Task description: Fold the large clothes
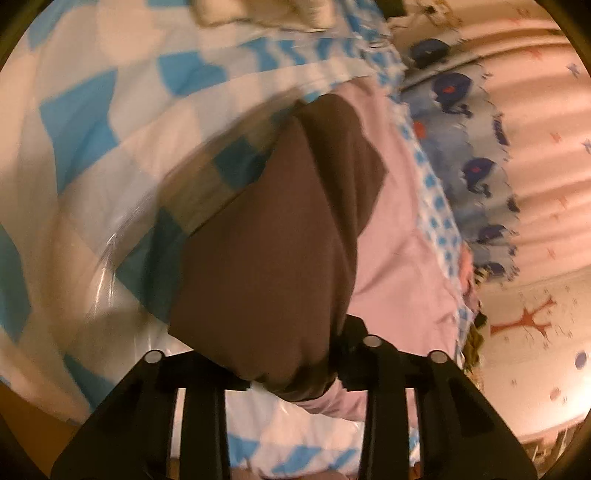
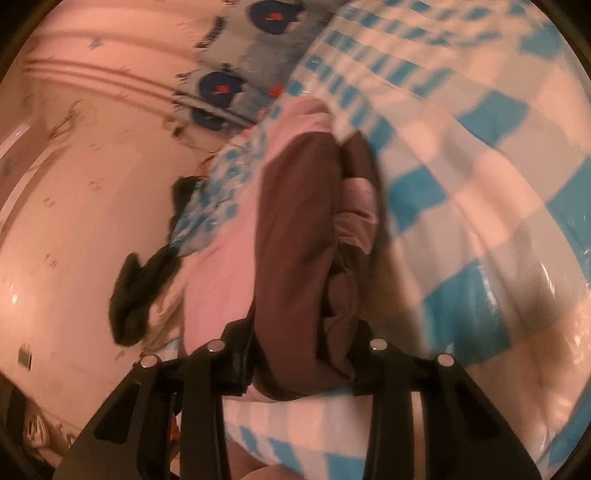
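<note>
A dark brown garment (image 1: pixel 277 240) lies bunched over a pink cloth (image 1: pixel 406 258) on a bed with a blue-and-white checked cover (image 1: pixel 92 129). In the left wrist view my left gripper (image 1: pixel 295 380) is shut on the near edge of the brown garment, whose fabric fills the gap between the black fingers. In the right wrist view the same brown garment (image 2: pixel 295 240) runs away from me in folds, with pink cloth (image 2: pixel 218 277) on its left. My right gripper (image 2: pixel 299 376) is shut on its near end. The picture is blurred.
A pale blue blanket with dark blue prints (image 1: pixel 454 147) (image 2: pixel 236 88) lies along the bed's far edge by a pink patterned wall (image 1: pixel 535 184). A dark item (image 2: pixel 136 295) hangs at the bed's side. Something white and fluffy (image 1: pixel 258 11) sits at the top.
</note>
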### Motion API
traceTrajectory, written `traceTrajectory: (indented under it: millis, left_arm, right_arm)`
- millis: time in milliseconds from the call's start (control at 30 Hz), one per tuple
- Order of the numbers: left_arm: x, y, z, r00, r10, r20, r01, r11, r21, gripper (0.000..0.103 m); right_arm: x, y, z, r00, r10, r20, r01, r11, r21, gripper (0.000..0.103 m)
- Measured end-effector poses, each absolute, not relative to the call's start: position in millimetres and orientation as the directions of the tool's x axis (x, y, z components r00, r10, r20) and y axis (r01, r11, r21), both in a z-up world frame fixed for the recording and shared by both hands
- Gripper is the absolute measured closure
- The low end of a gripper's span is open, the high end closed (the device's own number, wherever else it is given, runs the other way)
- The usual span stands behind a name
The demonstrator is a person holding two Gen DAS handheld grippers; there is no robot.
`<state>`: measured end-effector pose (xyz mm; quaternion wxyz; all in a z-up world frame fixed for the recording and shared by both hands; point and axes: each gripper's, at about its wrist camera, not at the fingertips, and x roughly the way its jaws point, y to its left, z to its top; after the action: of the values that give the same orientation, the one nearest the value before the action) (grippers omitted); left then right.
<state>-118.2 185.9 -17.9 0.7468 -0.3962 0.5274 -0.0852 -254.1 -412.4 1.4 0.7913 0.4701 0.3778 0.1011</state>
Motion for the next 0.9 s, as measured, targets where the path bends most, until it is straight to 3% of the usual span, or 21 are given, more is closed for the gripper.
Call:
traceTrajectory:
  millis: [133, 300, 367, 433, 500, 533, 600, 667, 700, 800, 900]
  left_arm:
    - [-139, 189, 22, 0.414, -0.591, -0.693, -0.214, 0.676, -0.705, 0.077]
    - [-195, 210, 38, 0.386, -0.625, -0.679, -0.171, 0.674, -0.718, 0.076]
    - [-215, 218, 26, 0.358, -0.622, -0.696, -0.175, 0.688, -0.704, 0.068]
    - [-229, 228, 2, 0.335, -0.635, -0.696, -0.211, 0.669, -0.713, 0.06]
    - [-239, 238, -13, 0.372, -0.659, -0.653, -0.218, 0.622, -0.752, 0.053]
    - [-242, 241, -15, 0.395, -0.662, -0.637, -0.207, 0.612, -0.764, 0.047]
    - [-243, 241, -16, 0.426, -0.654, -0.625, -0.191, 0.61, -0.769, 0.037]
    - [-239, 239, -16, 0.457, -0.641, -0.617, -0.18, 0.613, -0.77, 0.02]
    - [-237, 238, -17, 0.468, -0.636, -0.613, -0.185, 0.607, -0.772, 0.018]
    - [-226, 231, -24, 0.483, -0.637, -0.601, -0.199, 0.588, -0.784, 0.015]
    - [-216, 224, -38, 0.473, -0.651, -0.594, -0.226, 0.562, -0.796, 0.015]
  right_arm:
    - [-285, -407, 43, 0.719, 0.543, -0.434, 0.111, 0.527, 0.843, 0.069]
    - [-345, -404, 54, 0.696, 0.567, -0.44, 0.106, 0.525, 0.845, 0.069]
    - [-370, -401, 40, 0.665, 0.577, -0.474, 0.142, 0.526, 0.839, 0.066]
    - [-386, -402, 17, 0.638, 0.58, -0.507, 0.196, 0.514, 0.835, 0.056]
    - [-398, -411, -10, 0.64, 0.592, -0.49, 0.252, 0.441, 0.861, 0.05]
    - [-401, -414, -17, 0.651, 0.589, -0.479, 0.267, 0.412, 0.871, 0.042]
    - [-402, -416, -23, 0.661, 0.593, -0.459, 0.274, 0.378, 0.884, 0.037]
    - [-394, -415, -27, 0.664, 0.613, -0.428, 0.263, 0.344, 0.901, 0.03]
    - [-391, -415, -28, 0.663, 0.615, -0.427, 0.268, 0.337, 0.902, 0.027]
    - [-374, -412, -32, 0.676, 0.625, -0.391, 0.247, 0.308, 0.919, 0.027]
    - [-368, -409, -29, 0.684, 0.592, -0.427, 0.251, 0.359, 0.899, 0.044]
